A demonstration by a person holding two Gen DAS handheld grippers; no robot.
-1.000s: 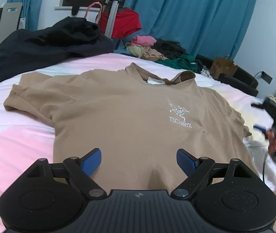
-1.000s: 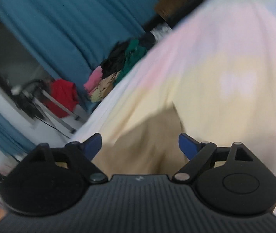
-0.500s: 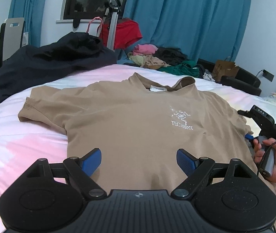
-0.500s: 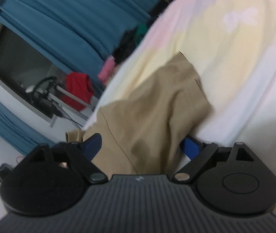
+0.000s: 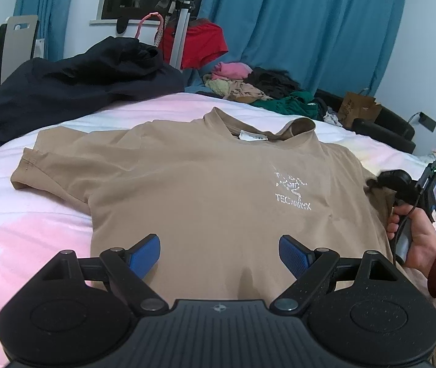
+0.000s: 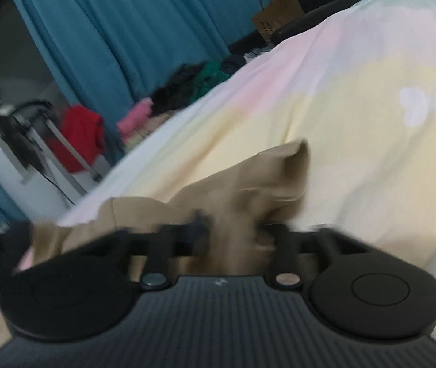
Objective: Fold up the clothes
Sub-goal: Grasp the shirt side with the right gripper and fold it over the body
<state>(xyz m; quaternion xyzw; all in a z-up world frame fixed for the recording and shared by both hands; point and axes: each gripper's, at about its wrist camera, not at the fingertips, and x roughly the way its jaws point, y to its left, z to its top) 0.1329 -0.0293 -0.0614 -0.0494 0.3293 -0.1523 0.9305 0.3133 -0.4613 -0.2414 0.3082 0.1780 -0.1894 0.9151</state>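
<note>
One tan T-shirt (image 5: 193,190) lies flat, front up, on the bed (image 5: 18,224), collar away from the camera. Left tongs (image 5: 219,253) released, two blue pads spread wide above the shirt's lower hem. Right tongs (image 6: 233,233) clenched on the shirt's sleeve (image 6: 258,181), fabric bunched between them; view blurred. One hand (image 5: 414,239) holds the right tool. One dark garment (image 5: 74,82) at the bed's far left.

Our left gripper (image 5: 219,251) hovers with its blue fingers (image 5: 144,253) spread wide, nothing between them. Our right gripper (image 6: 233,230), gripped by our right hand (image 5: 414,242), has its fingers pinched together on tan cloth.
</note>
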